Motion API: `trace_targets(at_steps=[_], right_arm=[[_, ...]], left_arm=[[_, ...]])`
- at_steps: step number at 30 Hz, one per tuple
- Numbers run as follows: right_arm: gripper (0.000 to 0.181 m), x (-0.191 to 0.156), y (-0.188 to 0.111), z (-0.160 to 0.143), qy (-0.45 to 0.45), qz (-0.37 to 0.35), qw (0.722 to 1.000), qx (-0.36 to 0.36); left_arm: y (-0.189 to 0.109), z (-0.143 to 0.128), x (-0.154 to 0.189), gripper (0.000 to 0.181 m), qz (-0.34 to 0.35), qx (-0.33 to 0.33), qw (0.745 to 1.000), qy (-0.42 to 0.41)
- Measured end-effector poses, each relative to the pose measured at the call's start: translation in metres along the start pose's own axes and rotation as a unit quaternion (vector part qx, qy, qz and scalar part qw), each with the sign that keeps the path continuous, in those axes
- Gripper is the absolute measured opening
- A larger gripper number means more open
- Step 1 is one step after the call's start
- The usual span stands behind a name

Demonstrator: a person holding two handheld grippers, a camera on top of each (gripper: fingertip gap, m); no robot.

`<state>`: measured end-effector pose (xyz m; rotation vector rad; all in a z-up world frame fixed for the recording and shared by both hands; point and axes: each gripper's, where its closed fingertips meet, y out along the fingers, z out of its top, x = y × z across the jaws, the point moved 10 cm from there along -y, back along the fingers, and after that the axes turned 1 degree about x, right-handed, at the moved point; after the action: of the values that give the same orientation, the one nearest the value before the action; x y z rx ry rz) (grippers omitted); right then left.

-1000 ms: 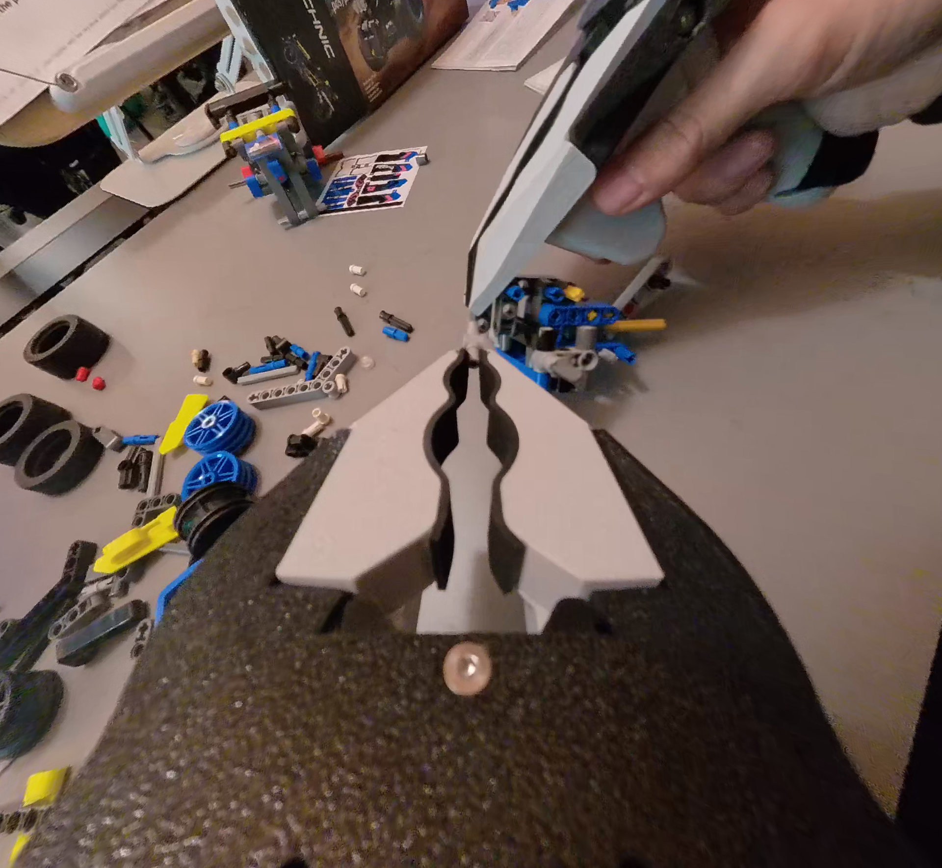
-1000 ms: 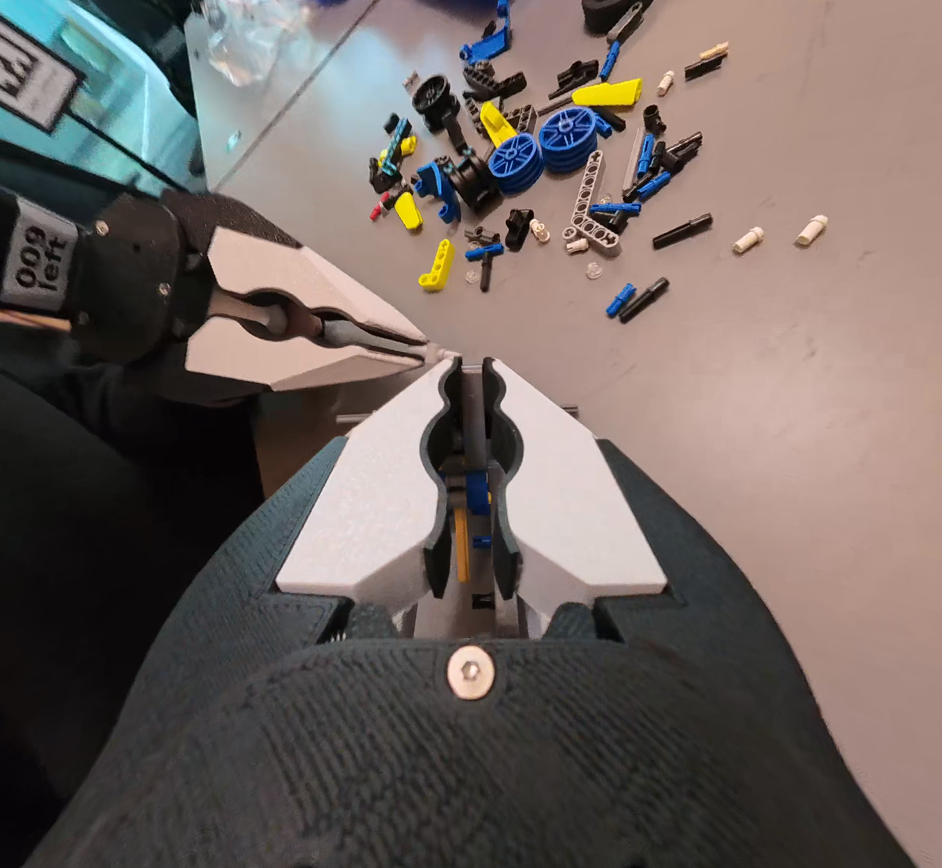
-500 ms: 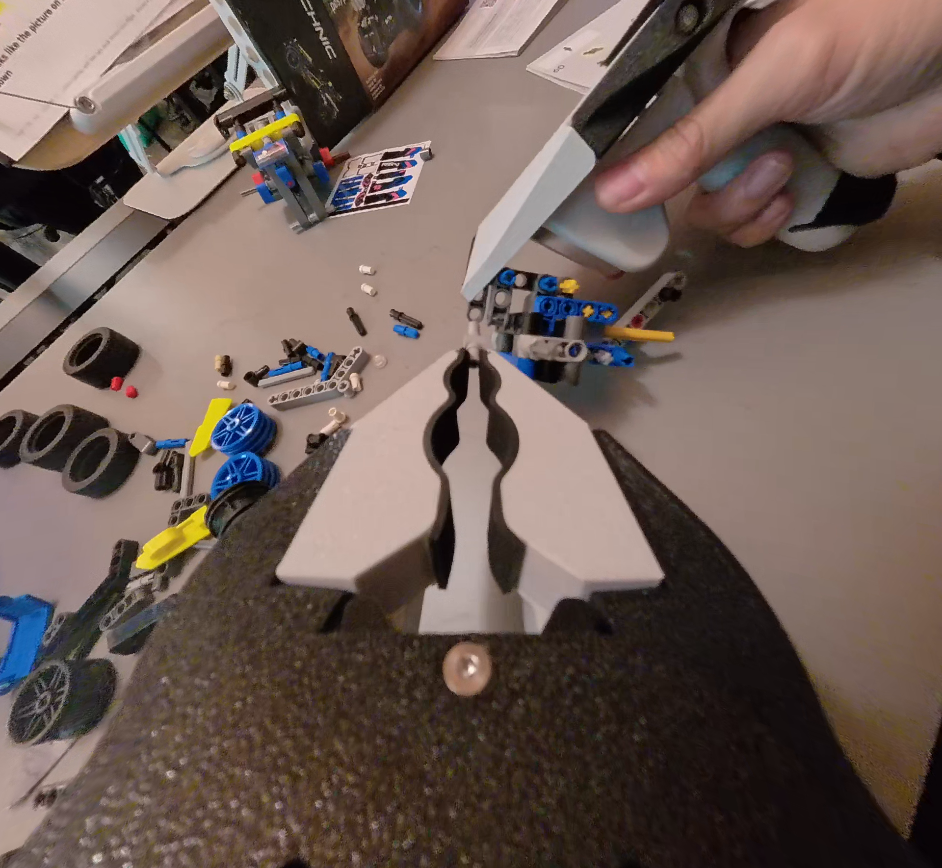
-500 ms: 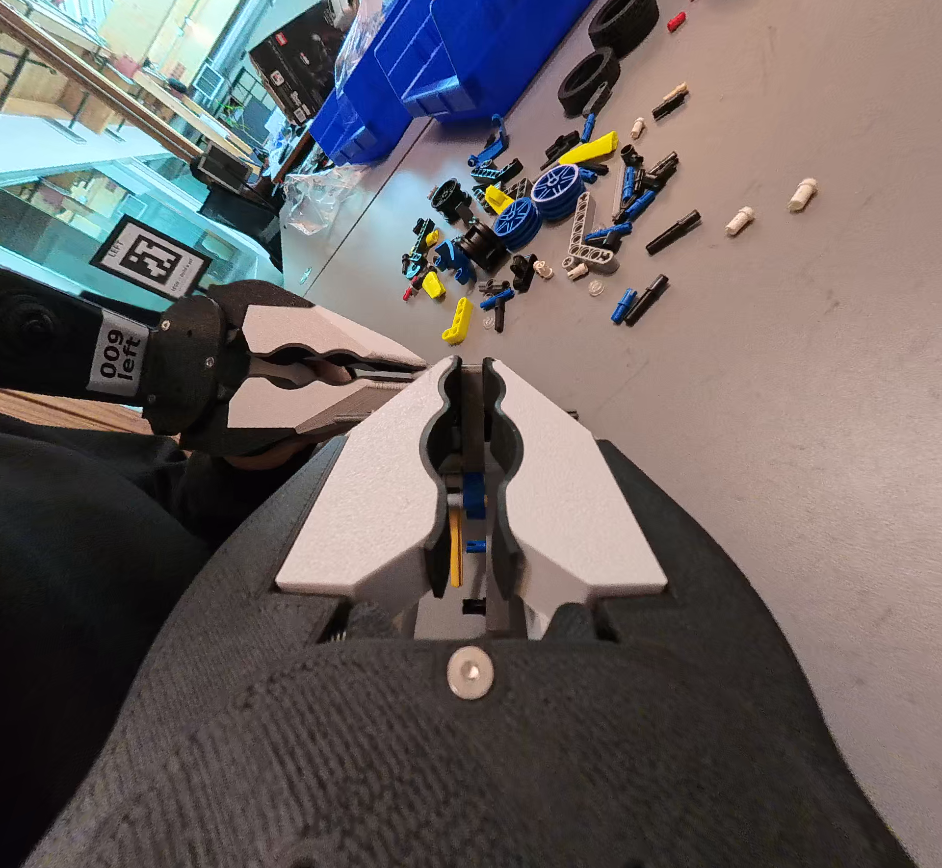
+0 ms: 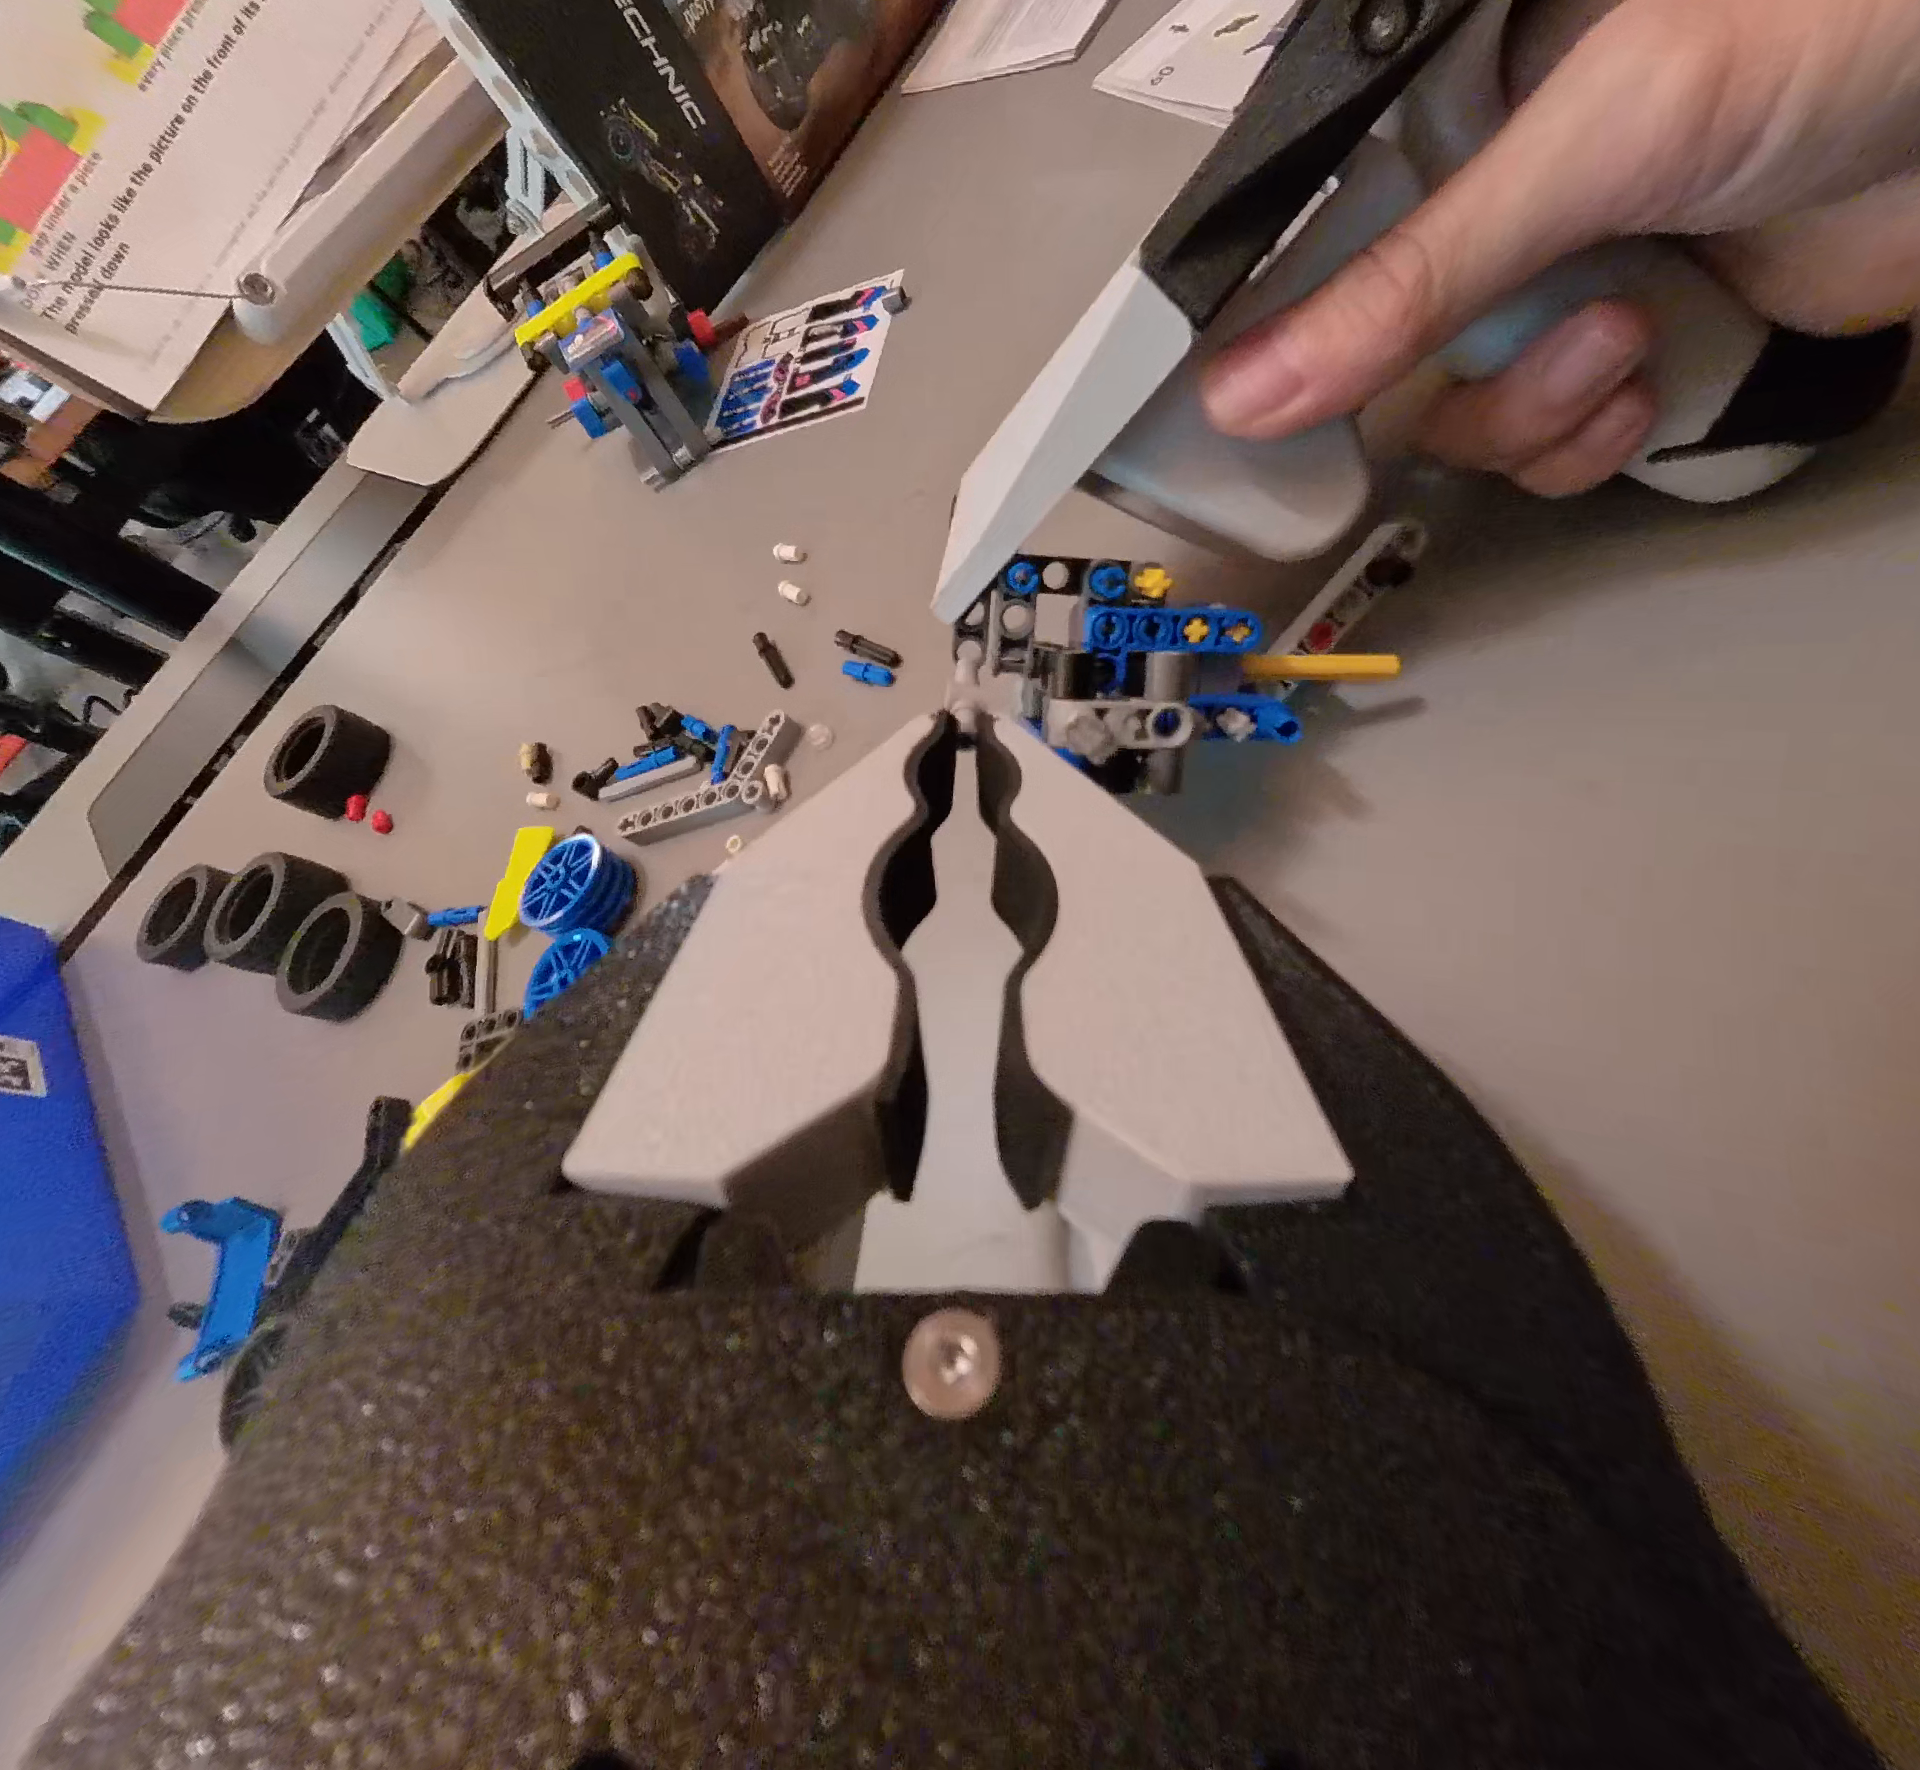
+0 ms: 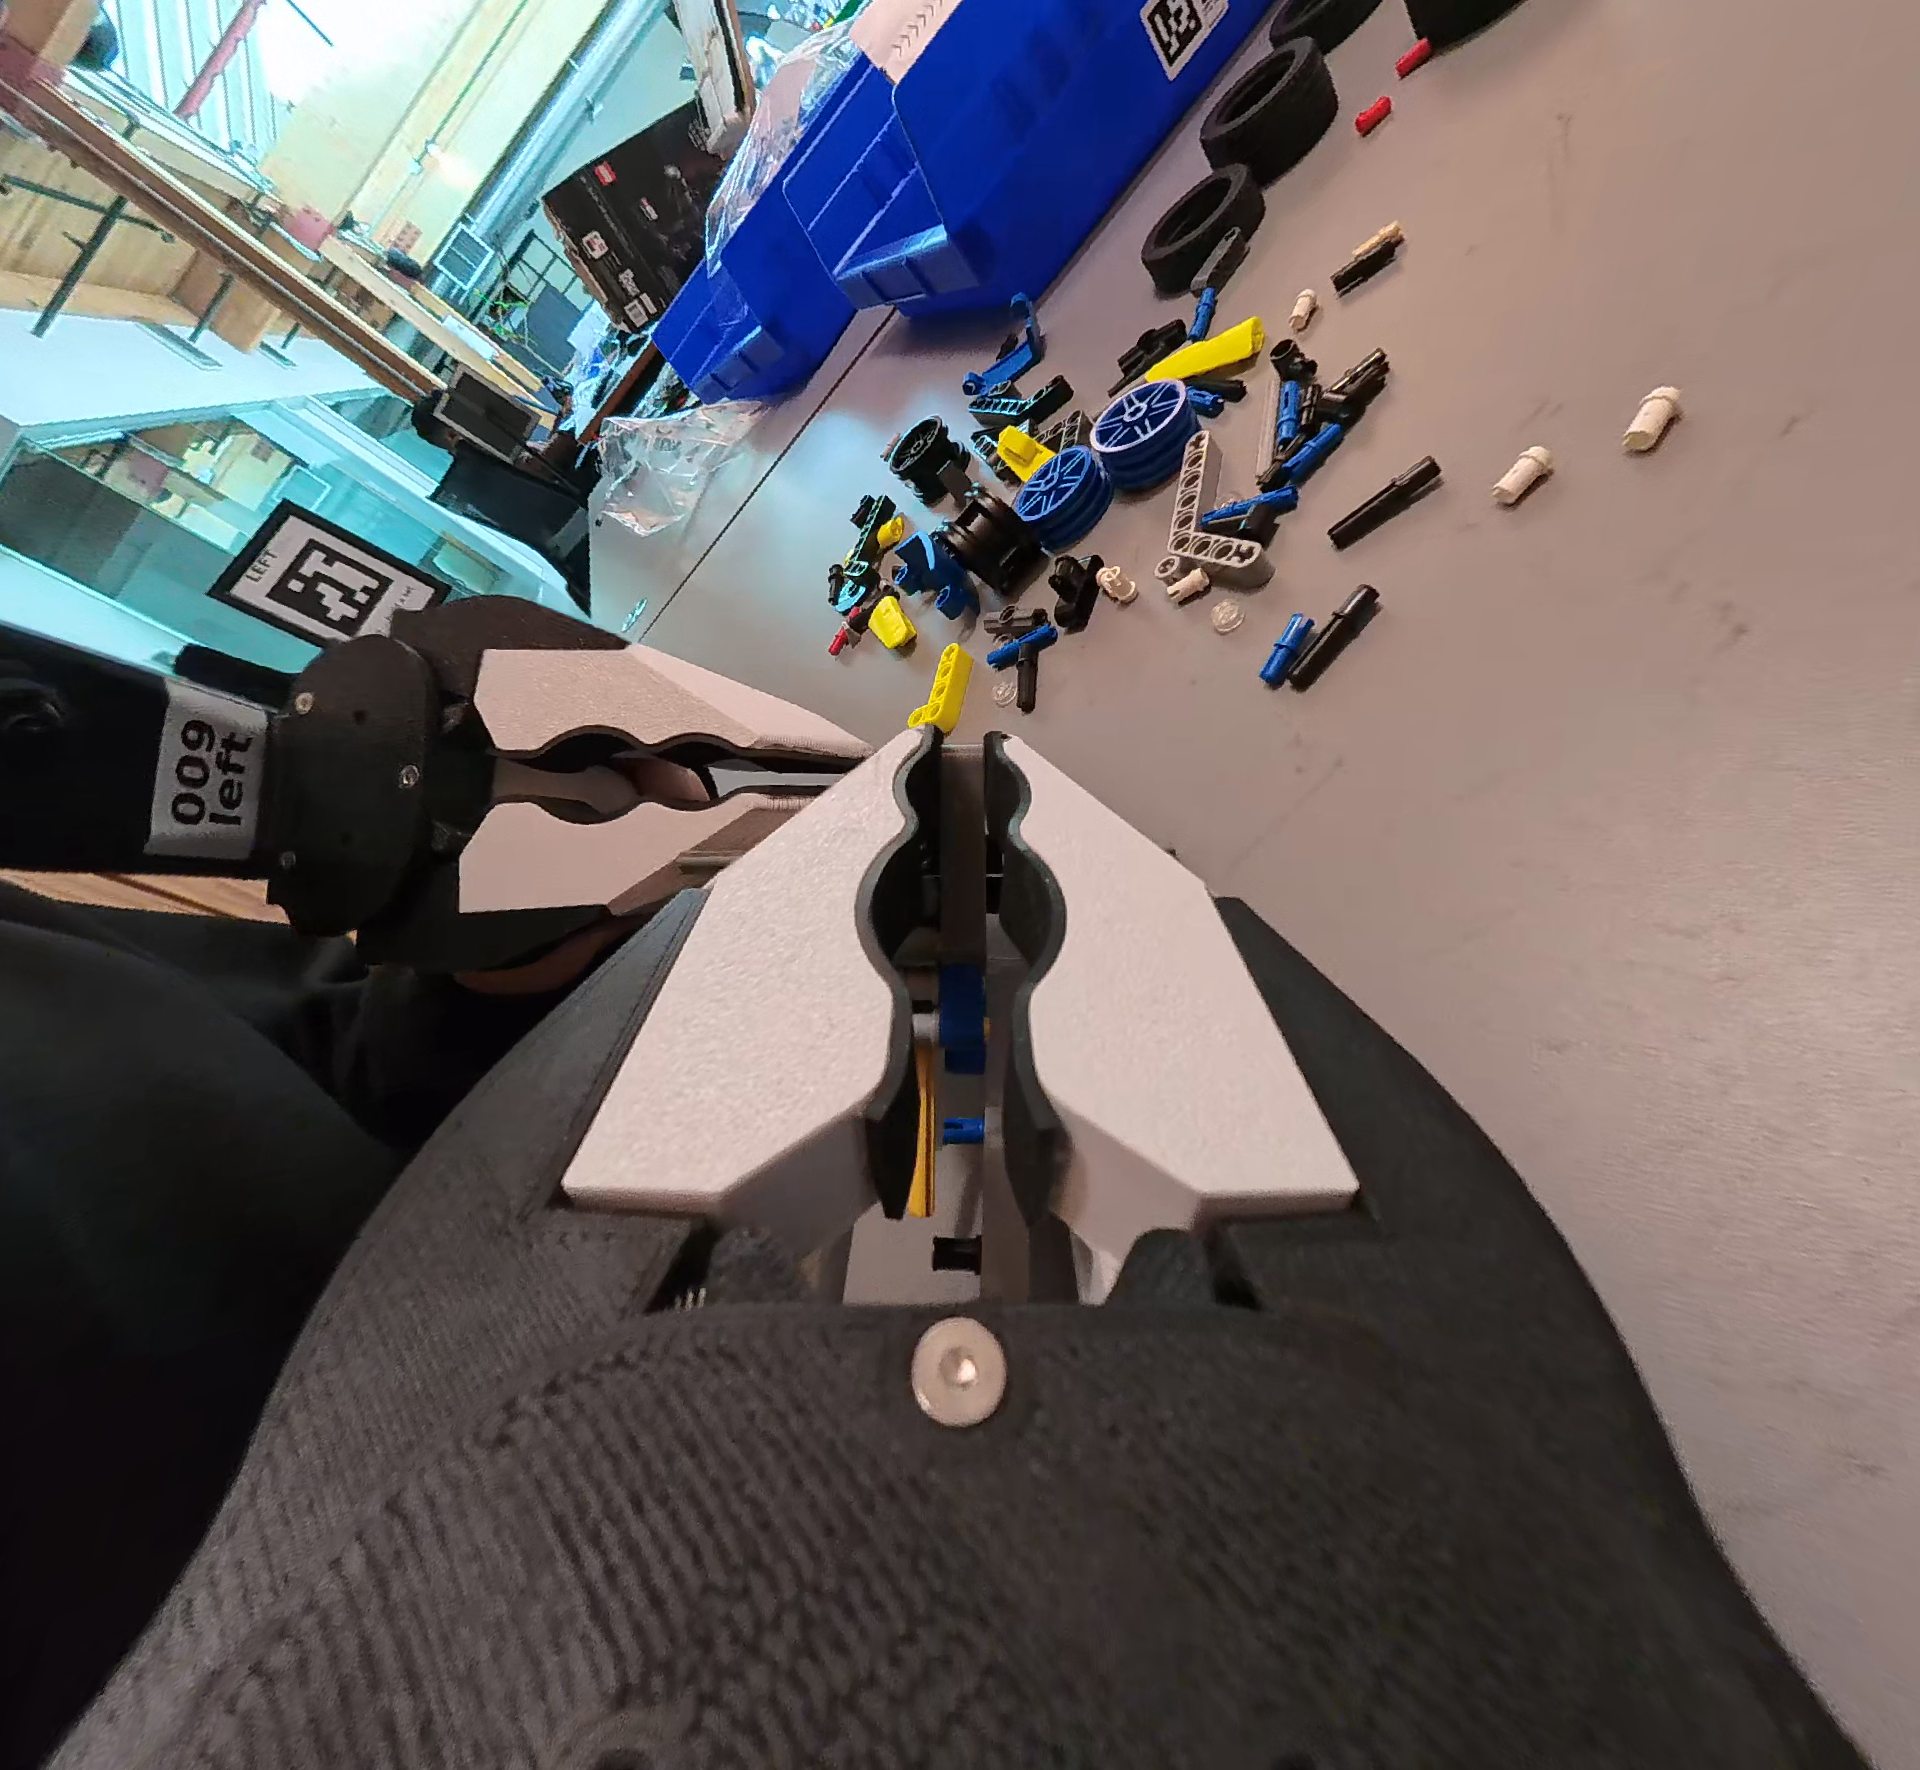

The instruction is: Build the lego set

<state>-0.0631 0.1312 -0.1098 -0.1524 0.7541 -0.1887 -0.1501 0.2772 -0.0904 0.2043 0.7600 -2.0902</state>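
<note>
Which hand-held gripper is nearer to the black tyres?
Left. The left hand-held gripper sits beside the loose parts, with the black tyres off to its side; the right hand-held gripper, clamped on the blue assembly, is farther away.

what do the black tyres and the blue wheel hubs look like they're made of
Black tyres: probably rubber, matte with ribbed tread, no shine. Blue wheel hubs: hard moulded plastic, glossy, with crisp spokes and a light sheen on the rim.

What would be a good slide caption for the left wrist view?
Left gripper pinches a small grey pin at a blue-and-grey Lego assembly gripped by the right gripper.
</note>
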Motion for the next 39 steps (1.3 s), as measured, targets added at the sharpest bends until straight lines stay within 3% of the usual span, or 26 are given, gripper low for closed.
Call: trace_targets(at_steps=[12,19,25,30,39], right_arm=[[0.007,-0.005,-0.001,0.000,-0.022,-0.007,1.000,0.005],[0.007,-0.010,-0.002,-0.003,-0.028,-0.001,0.999,0.018],[0.007,-0.008,-0.006,-0.003,-0.009,0.044,0.999,0.012],[0.007,-0.010,-0.005,-0.004,-0.020,0.053,0.998,-0.005],[0.007,-0.009,-0.002,-0.006,-0.014,0.053,0.998,-0.021]], left_arm=[[0.000,0.008,0.001,0.001,0.000,-0.024,0.999,0.026],[-0.006,0.018,0.008,0.001,0.023,-0.039,0.991,0.126],[-0.012,0.013,0.010,0.001,0.019,-0.004,0.978,0.206],[-0.016,0.011,0.015,0.001,0.022,0.007,0.950,0.310],[-0.014,0.002,0.008,0.001,-0.023,0.074,0.952,0.297]])
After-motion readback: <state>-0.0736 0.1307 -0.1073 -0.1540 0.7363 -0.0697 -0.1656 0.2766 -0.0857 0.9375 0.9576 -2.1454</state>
